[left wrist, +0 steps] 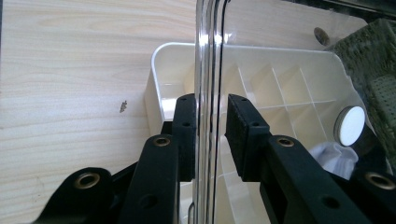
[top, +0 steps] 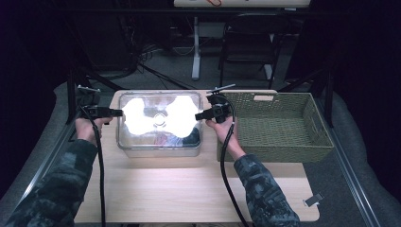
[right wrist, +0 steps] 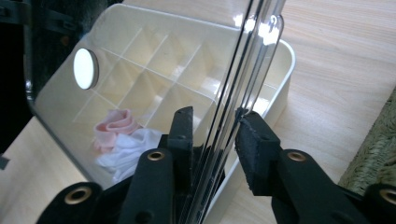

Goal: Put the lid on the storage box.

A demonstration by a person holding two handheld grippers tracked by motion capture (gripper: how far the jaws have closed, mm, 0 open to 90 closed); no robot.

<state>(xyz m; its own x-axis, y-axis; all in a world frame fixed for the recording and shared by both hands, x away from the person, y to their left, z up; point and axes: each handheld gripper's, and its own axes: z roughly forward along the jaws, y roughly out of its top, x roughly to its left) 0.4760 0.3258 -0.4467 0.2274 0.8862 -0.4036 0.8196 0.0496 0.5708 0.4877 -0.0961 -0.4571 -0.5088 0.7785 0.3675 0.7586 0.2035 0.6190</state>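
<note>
1. Your left gripper straddles the left edge of the clear lid. The left pad lies against the plastic and the right pad stands just off it, so the jaws are released.
2. Your right gripper straddles the lid's opposite edge. Its left pad touches and its right pad seems barely clear, though glare blurs that.
3. The lid is thin, glossy and round-cornered with a white round knob. It stands just above the cream divided box.
4. That box of smooth plastic cells holds a pink sock and white cloth.
5. The box sits mid-table on pale wood. A woven basket stands just to its right, and bare tabletop lies open toward you.
</note>
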